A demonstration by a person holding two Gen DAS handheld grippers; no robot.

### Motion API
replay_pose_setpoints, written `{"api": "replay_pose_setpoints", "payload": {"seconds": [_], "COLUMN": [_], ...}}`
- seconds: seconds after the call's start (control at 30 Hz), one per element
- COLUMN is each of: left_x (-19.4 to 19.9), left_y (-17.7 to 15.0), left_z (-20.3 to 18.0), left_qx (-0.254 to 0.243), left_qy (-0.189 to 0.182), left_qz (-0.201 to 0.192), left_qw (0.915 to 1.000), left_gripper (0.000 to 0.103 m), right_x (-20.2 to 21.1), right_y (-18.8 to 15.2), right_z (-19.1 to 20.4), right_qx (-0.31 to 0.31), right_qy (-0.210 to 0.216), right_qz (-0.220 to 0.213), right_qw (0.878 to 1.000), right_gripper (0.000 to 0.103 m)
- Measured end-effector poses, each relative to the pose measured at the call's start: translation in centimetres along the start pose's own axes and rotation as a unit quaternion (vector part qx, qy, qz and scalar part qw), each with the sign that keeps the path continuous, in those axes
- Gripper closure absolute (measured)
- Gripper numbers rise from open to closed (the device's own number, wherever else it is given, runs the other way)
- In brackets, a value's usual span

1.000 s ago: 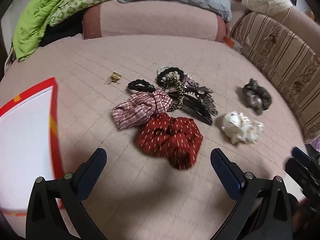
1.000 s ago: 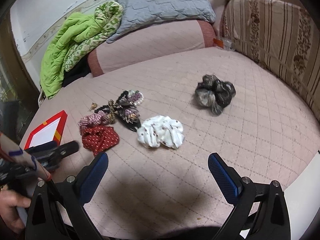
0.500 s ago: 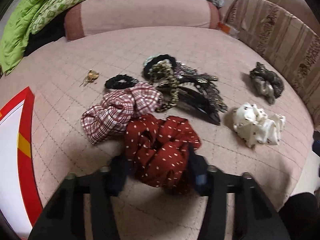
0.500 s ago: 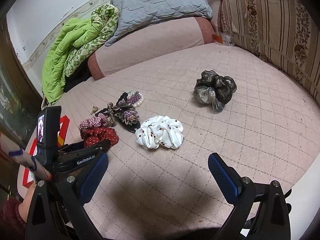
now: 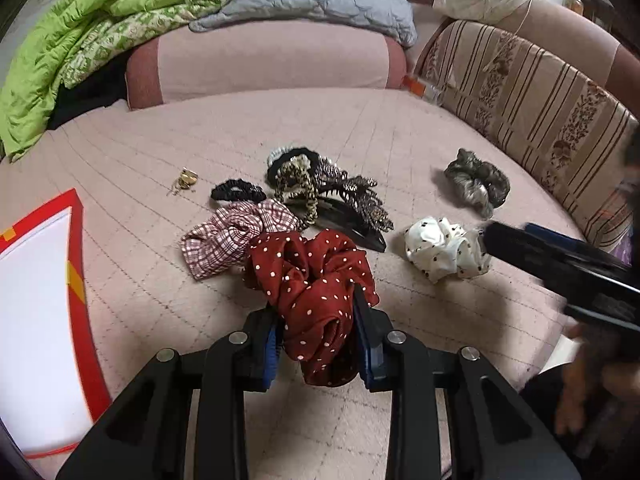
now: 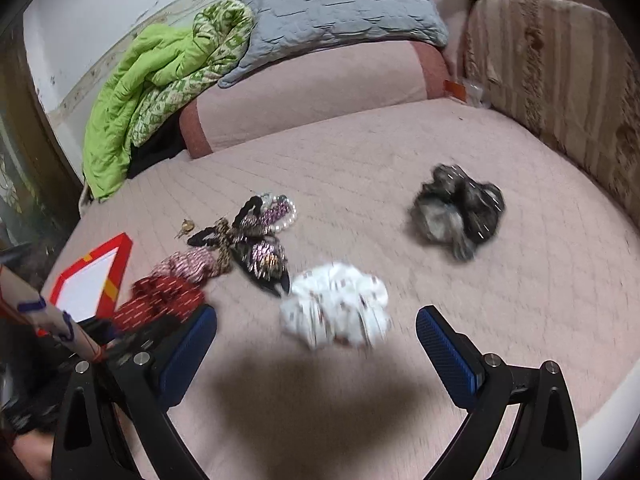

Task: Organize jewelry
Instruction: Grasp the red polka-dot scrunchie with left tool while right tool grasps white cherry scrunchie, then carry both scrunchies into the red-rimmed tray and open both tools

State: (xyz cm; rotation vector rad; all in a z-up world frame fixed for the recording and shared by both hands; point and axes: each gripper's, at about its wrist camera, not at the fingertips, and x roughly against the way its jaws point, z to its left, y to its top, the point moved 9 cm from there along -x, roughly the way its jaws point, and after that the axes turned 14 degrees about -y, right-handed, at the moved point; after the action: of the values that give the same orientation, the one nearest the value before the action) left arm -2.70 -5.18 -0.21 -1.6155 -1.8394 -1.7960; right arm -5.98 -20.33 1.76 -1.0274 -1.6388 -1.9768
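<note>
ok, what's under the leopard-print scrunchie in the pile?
The leopard-print scrunchie lies on a black hair clip and a black hair tie. Whatever else sits beneath is covered.

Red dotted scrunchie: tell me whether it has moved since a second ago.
Yes. The red dotted scrunchie, clamped by the left gripper, is bunched up and lifted beside the checked scrunchie.

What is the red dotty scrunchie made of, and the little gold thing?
The red dotted scrunchie looks like soft, thin woven cloth: it folds and bunches in loose ruffles. The small gold piece looks like shiny metal, judging by its bright glints, though it is too small to be sure.
</note>
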Motion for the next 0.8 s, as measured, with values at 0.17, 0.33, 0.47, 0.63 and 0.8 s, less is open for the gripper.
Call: {"api": "replay_pose_setpoints", "payload": {"seconds": [0.17, 0.33, 0.47, 0.63, 0.8], "left_x": [1.6, 2.4, 3.1, 4.2, 5.2], "left_y": [0.1, 0.2, 0.1, 0.1, 0.2], "left_z": [0.0, 0.4, 0.9, 1.2, 1.3], "left_qx": [-0.004, -0.001, 0.005, 0.01, 0.015], "left_qy": [0.006, 0.009, 0.013, 0.018, 0.021], "left_qz": [-0.015, -0.025, -0.03, -0.039, -0.048], "left_qw": [0.9999, 0.9996, 0.9995, 0.999, 0.9985], "left_gripper": [0.073, 0.073, 0.073, 0.073, 0.073], "right_x": [-4.8, -7.0, -6.1, -4.1, -2.4], "right_y": [-0.4, -1.6, -1.4, -0.5, 0.3], "right_z": [0.3, -0.1, 0.3, 1.1, 2.1], "right_qx": [-0.004, -0.012, -0.006, 0.005, 0.005], "right_qy": [-0.002, -0.009, 0.004, 0.017, 0.04], "right_qz": [0.061, 0.104, 0.089, 0.043, 0.012], "right_qw": [0.998, 0.994, 0.996, 0.999, 0.999], "right_gripper": [0.012, 0.062, 0.082, 0.083, 0.083]}}
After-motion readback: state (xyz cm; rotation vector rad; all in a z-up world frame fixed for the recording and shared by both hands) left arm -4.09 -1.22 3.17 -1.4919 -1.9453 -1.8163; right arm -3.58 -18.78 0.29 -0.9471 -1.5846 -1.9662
